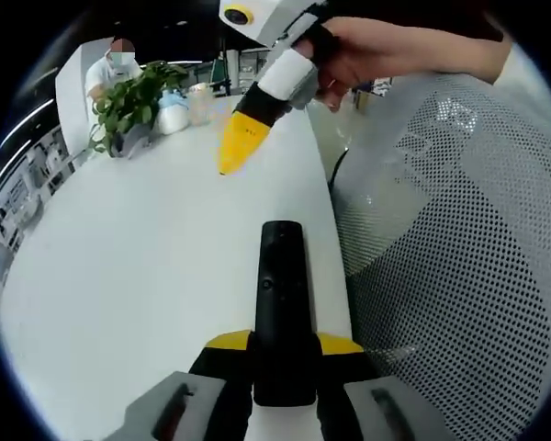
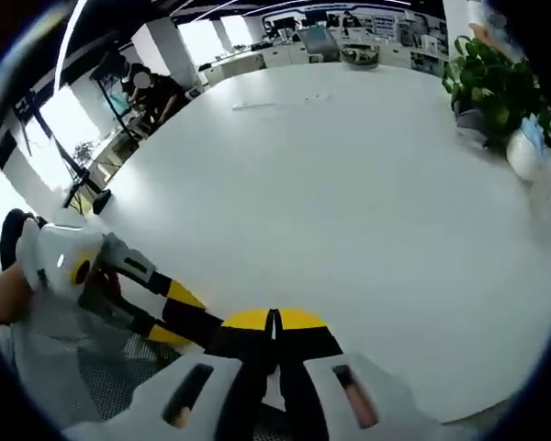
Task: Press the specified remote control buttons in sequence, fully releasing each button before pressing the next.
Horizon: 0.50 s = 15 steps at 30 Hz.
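— Black remote control point(image 1: 281, 303) sits clamped in the left gripper point(image 1: 283, 360), out over the white table point(image 1: 138, 276). Which step?
— Pressing, I'd judge: the right gripper point(image 1: 236, 152), jaws closed and empty, hovers beyond it and must drop onto a button.

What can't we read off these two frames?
- Remote, left gripper view: button markings too small; its near end is hidden between the left tongs.
- Right tongs, right gripper view: tips together, nothing seen held.
- Bottles beside the plant, left gripper view: too small and blurred to identify.
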Tool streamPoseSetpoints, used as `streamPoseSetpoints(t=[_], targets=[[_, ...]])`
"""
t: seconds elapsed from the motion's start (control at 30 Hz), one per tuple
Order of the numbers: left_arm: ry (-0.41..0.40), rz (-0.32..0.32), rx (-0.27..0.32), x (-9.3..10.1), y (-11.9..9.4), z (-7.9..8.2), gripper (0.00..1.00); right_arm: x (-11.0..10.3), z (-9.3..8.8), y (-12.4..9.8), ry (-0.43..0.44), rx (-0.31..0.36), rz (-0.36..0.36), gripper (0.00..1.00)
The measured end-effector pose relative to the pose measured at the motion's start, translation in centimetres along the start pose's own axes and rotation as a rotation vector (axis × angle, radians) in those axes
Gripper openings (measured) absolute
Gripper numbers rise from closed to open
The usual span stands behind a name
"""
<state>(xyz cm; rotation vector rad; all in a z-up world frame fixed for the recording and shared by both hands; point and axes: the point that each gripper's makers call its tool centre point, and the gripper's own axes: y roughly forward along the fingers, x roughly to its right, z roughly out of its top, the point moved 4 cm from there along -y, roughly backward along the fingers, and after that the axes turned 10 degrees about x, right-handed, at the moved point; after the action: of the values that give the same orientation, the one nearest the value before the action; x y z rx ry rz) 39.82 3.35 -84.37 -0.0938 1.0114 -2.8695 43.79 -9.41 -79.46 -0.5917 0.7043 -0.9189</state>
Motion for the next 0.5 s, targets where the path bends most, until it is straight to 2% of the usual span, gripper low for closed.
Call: streamPoseSetpoints(t=[0.23,0.37,0.5], targets=[[-0.013,-0.001,0.009,0.0,0.0,0.0,0.25,-0.1,-1.8,0.4,-0.07,-0.118,-0.024,0.0],[-0.009,-0.007,-0.001,-0.1,0.1,0.1,0.25,-0.5,-2.3,0.3,-0.053,-0.152,0.001,0.0],[-0.014,0.0,0.006,-0.2,0.2,0.1,0.25,-0.8,-3.2,0.6,-0.041,-0.215,0.015,0.0]])
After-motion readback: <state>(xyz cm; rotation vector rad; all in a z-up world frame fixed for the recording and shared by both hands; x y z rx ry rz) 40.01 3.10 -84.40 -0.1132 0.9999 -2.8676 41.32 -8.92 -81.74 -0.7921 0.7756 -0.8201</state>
